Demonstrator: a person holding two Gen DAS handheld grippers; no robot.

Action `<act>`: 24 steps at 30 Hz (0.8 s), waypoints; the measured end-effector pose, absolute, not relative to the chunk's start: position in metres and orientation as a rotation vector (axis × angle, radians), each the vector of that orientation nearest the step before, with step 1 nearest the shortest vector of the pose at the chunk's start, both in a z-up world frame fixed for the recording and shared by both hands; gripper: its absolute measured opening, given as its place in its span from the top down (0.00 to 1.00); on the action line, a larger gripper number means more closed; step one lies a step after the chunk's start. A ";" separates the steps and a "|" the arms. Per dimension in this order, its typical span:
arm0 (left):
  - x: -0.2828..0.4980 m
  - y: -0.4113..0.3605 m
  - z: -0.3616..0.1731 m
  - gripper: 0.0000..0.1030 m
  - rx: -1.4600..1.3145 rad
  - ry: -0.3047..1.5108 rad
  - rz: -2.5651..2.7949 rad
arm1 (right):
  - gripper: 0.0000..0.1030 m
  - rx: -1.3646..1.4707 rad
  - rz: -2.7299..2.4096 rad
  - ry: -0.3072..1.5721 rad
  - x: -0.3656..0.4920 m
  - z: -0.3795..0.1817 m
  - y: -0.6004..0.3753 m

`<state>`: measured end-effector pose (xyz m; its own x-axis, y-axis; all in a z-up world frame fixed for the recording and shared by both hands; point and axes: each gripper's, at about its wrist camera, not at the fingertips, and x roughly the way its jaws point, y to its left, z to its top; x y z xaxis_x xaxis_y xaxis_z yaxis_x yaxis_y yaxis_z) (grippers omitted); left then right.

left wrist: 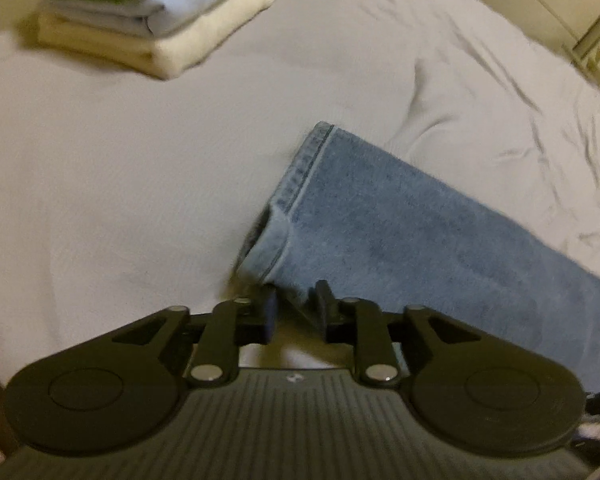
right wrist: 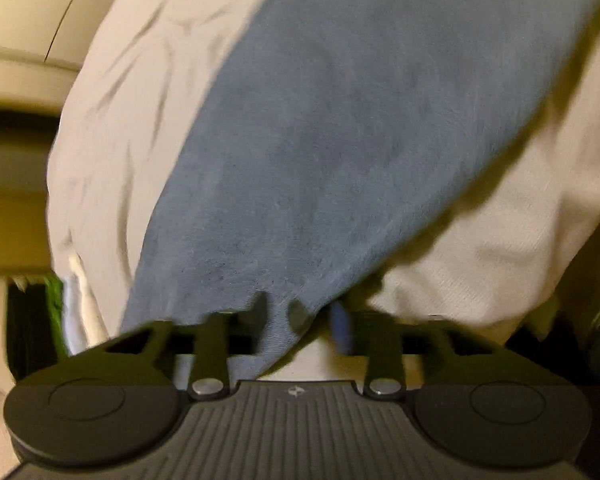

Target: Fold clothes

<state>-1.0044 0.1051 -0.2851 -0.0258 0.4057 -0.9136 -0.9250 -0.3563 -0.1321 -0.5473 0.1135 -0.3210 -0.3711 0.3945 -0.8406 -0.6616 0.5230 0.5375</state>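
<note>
1. Jaws. The left gripper [left wrist: 293, 312] has its jaws drawn in on the hem corner of the faded blue denim jeans leg [left wrist: 400, 232], with cloth pinched between the black pads. The right gripper [right wrist: 300, 316] appears clamped on a bunched edge of the same denim [right wrist: 340, 140]; blur prevents us from confirming full pad contact.

2. Location of the garment. The jeans leg lies across the wrinkled white bed sheet [left wrist: 120, 180], running from the stitched hem near the left gripper away to the right. In the right wrist view, the denim stretches forward from the gripper and fills the centre of the frame, with the sheet on both sides.

3. Reason for the hold. We judge that the two grips at opposite ends keep the leg taut and flat, so that one end can be carried over the other without the fabric collapsing.

4. Finished items. A stack of folded clothes [left wrist: 160, 20] — green knit on top, pale blue in the middle, cream at the bottom — sits at the far left of the sheet, well apart from the jeans. We judge it was set there to leave working room.

5. Risk. Denim is heavy — a shallow corner pinch may slip on lifting.
</note>
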 end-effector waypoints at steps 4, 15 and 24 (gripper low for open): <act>-0.982 0.097 -0.269 0.74 -1.083 0.823 1.639 | 0.52 -0.367 1.111 1.473 -0.527 -0.300 0.095; -0.780 0.117 -0.272 0.72 -0.874 0.863 1.091 | 0.54 -0.717 1.203 0.922 -0.445 -0.290 0.073; -0.710 0.129 -0.289 0.71 -0.933 1.010 1.250 | 0.52 -0.918 1.275 0.954 -0.364 -0.324 0.075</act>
<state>-0.7096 0.1292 -0.2894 0.0396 0.2948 -0.9547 -0.9953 0.0958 -0.0117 -0.3643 0.0747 -0.3238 0.0509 0.3413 -0.9386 -0.9967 0.0763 -0.0263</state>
